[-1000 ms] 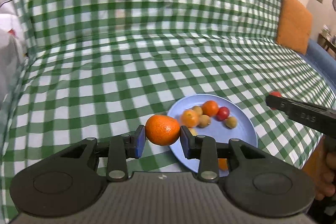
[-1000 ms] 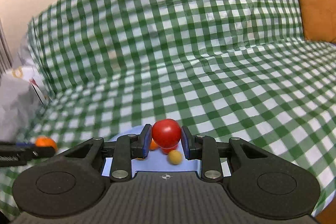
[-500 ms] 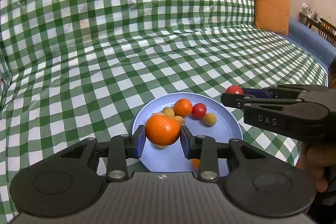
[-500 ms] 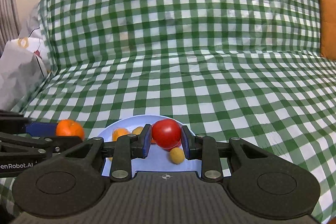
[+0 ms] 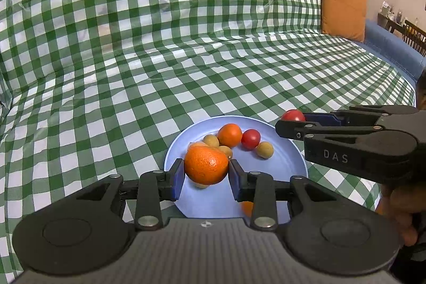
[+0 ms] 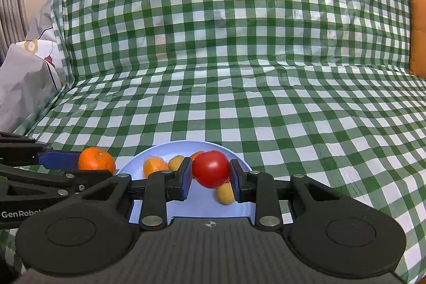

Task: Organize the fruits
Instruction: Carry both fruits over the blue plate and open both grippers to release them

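Observation:
My left gripper (image 5: 206,173) is shut on an orange mandarin (image 5: 206,164) and holds it above the near left part of a light blue plate (image 5: 287,151). My right gripper (image 6: 211,178) is shut on a red tomato (image 6: 211,168) above the same plate (image 6: 138,164). The plate holds another mandarin (image 5: 229,135), a small red tomato (image 5: 250,138) and several small yellow fruits (image 5: 265,149). In the left wrist view the right gripper (image 5: 290,121) comes in from the right at the plate's far right rim. In the right wrist view the left gripper (image 6: 93,164) sits left of the plate.
The plate lies on a sofa covered with a green and white checked cloth (image 5: 159,57). An orange cushion (image 5: 342,7) stands at the far right, a grey and white bag (image 6: 24,79) at the left. A blue sofa edge (image 5: 391,47) shows at the right.
Both grippers have moved in over the plate with their fruits still held. The right gripper has come closer to the plate's right rim, the left one over its near left part.

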A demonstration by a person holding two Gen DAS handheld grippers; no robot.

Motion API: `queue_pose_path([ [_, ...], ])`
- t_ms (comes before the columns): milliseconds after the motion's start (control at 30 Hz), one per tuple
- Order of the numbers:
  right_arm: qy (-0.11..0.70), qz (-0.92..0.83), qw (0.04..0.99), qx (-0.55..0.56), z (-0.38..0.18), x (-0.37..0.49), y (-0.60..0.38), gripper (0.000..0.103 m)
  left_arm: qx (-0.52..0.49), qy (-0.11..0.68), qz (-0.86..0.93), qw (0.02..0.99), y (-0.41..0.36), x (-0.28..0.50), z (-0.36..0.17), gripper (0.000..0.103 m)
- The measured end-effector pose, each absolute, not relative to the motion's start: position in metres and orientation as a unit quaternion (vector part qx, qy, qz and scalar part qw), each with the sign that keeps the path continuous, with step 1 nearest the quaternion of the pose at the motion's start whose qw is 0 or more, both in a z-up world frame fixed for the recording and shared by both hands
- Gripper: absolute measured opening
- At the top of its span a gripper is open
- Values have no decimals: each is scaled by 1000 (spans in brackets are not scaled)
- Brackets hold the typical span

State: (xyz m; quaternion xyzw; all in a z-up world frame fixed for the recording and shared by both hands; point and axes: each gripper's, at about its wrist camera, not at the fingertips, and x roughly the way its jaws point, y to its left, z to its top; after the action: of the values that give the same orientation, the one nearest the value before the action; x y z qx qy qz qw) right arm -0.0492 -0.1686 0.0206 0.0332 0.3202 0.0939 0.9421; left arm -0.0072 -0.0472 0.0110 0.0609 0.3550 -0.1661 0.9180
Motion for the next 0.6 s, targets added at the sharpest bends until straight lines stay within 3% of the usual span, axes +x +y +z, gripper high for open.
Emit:
queue_pose_path([
  [267, 322, 97, 941, 29, 22, -49, -167, 32, 54, 354, -175, 917, -49, -9, 11, 41],
  [333, 320, 89, 943, 30, 23, -50, -167, 46, 47, 355, -174, 917, -48, -8, 12, 51],
  [400, 315, 76, 945, 33, 25, -51, -169, 75, 39, 349, -172, 921, -46, -9, 14, 55],
  [533, 305, 66, 949, 43, 30, -55, -173, 84, 26, 340, -168, 925, -40, -11, 18, 59],
  [600, 302, 59, 950, 44, 32, -57, -175, 94, 21, 334, -164, 928, -37, -14, 21, 63],
])
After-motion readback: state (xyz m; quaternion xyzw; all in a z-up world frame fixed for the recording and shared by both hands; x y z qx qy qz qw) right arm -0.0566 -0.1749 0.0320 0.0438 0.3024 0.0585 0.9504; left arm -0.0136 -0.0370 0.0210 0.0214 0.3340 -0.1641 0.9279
